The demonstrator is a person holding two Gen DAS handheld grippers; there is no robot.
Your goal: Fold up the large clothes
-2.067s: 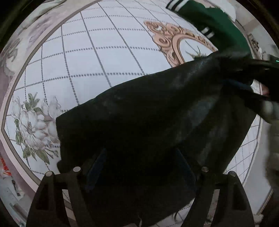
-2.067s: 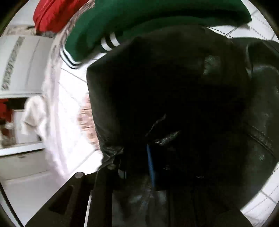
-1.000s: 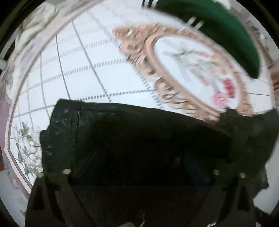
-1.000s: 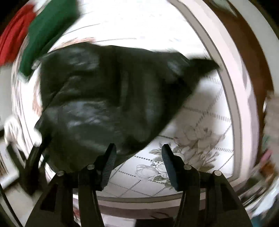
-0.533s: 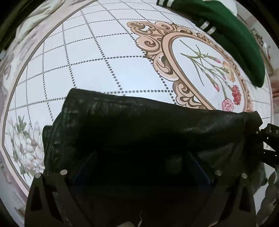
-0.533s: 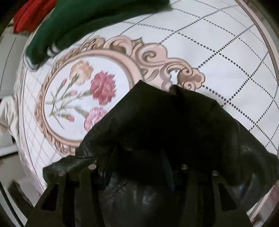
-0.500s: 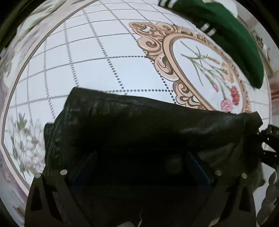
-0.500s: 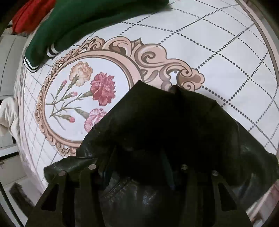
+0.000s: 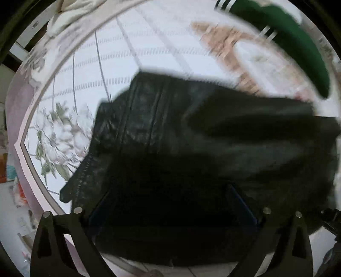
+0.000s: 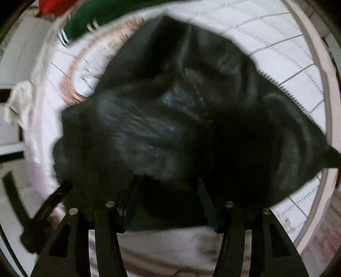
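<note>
Below us, both views are blurred. A black leather jacket (image 9: 213, 138) lies bunched on a bed (image 9: 89, 70) whose white cover carries a dotted grid, grey-green flowers near one edge and a tan scroll frame further in. We see the jacket from both sides: in the left wrist view a zip edge (image 9: 78, 181) trails off its lower left corner, and stitched seams run up its left part; in the right wrist view (image 10: 181, 117) it fills the middle in heavy folds, one corner reaching toward the bed's pale border at the right.

Beyond the jacket a green garment (image 9: 298, 49) with white stripes lies near the tan frame, apart from the jacket. In the right wrist view the same green garment (image 10: 110, 15) sits at the top, with a red cloth (image 10: 53, 5) just beside it at the edge. A cream cloth (image 10: 19, 102) hangs off the bed's left side there, and another pale bundle (image 9: 70, 10) lies at the top left of the left wrist view.

Our left gripper (image 9: 170, 204) stands wide, its fingers buried in the jacket's dark folds; we cannot tell whether its pads press on the leather. Our right gripper (image 10: 168, 202) stands about half spread, its jaws having just widened, with jacket leather bunched between the fingers; whether they pinch it we cannot tell.

We can read no labels or writing, and we see no containers.
</note>
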